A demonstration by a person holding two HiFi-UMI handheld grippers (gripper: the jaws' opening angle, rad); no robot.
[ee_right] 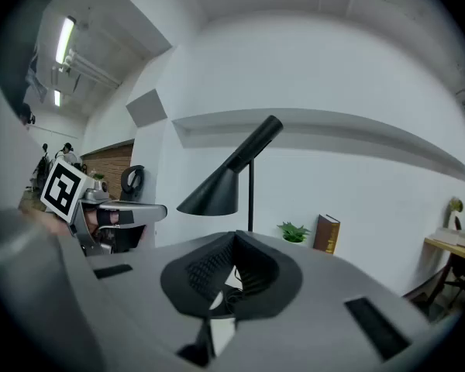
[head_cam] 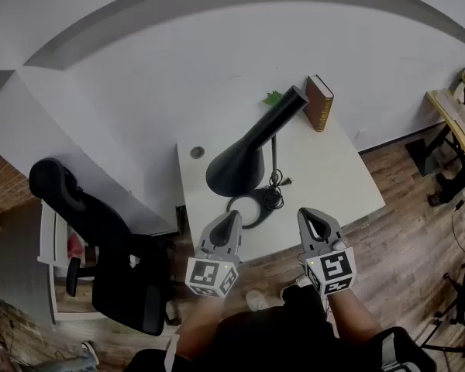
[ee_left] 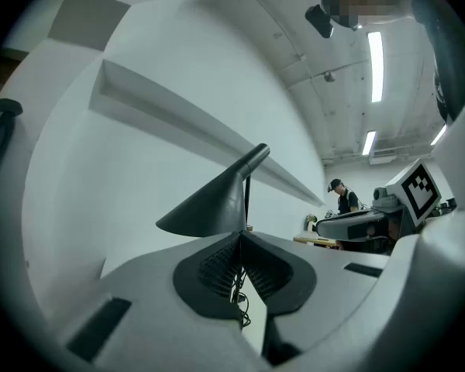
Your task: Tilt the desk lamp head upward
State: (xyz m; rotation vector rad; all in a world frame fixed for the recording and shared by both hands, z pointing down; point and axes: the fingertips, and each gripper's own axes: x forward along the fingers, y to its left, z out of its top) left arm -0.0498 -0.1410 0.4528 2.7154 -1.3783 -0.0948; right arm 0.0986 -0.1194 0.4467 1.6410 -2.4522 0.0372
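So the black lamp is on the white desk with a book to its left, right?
No, the book stands to the right of the lamp, not left; the right gripper view shows it. The lamp is on the white desk.

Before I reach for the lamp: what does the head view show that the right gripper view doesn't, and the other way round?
Head view only: the round cable hole in the white desk, and the right hand-held gripper seen from outside.
Right gripper view only: the ceiling strip light, and that gripper's jaws up close, shut with nothing held.
Both: the black lamp head, book, plant and left hand-held gripper.
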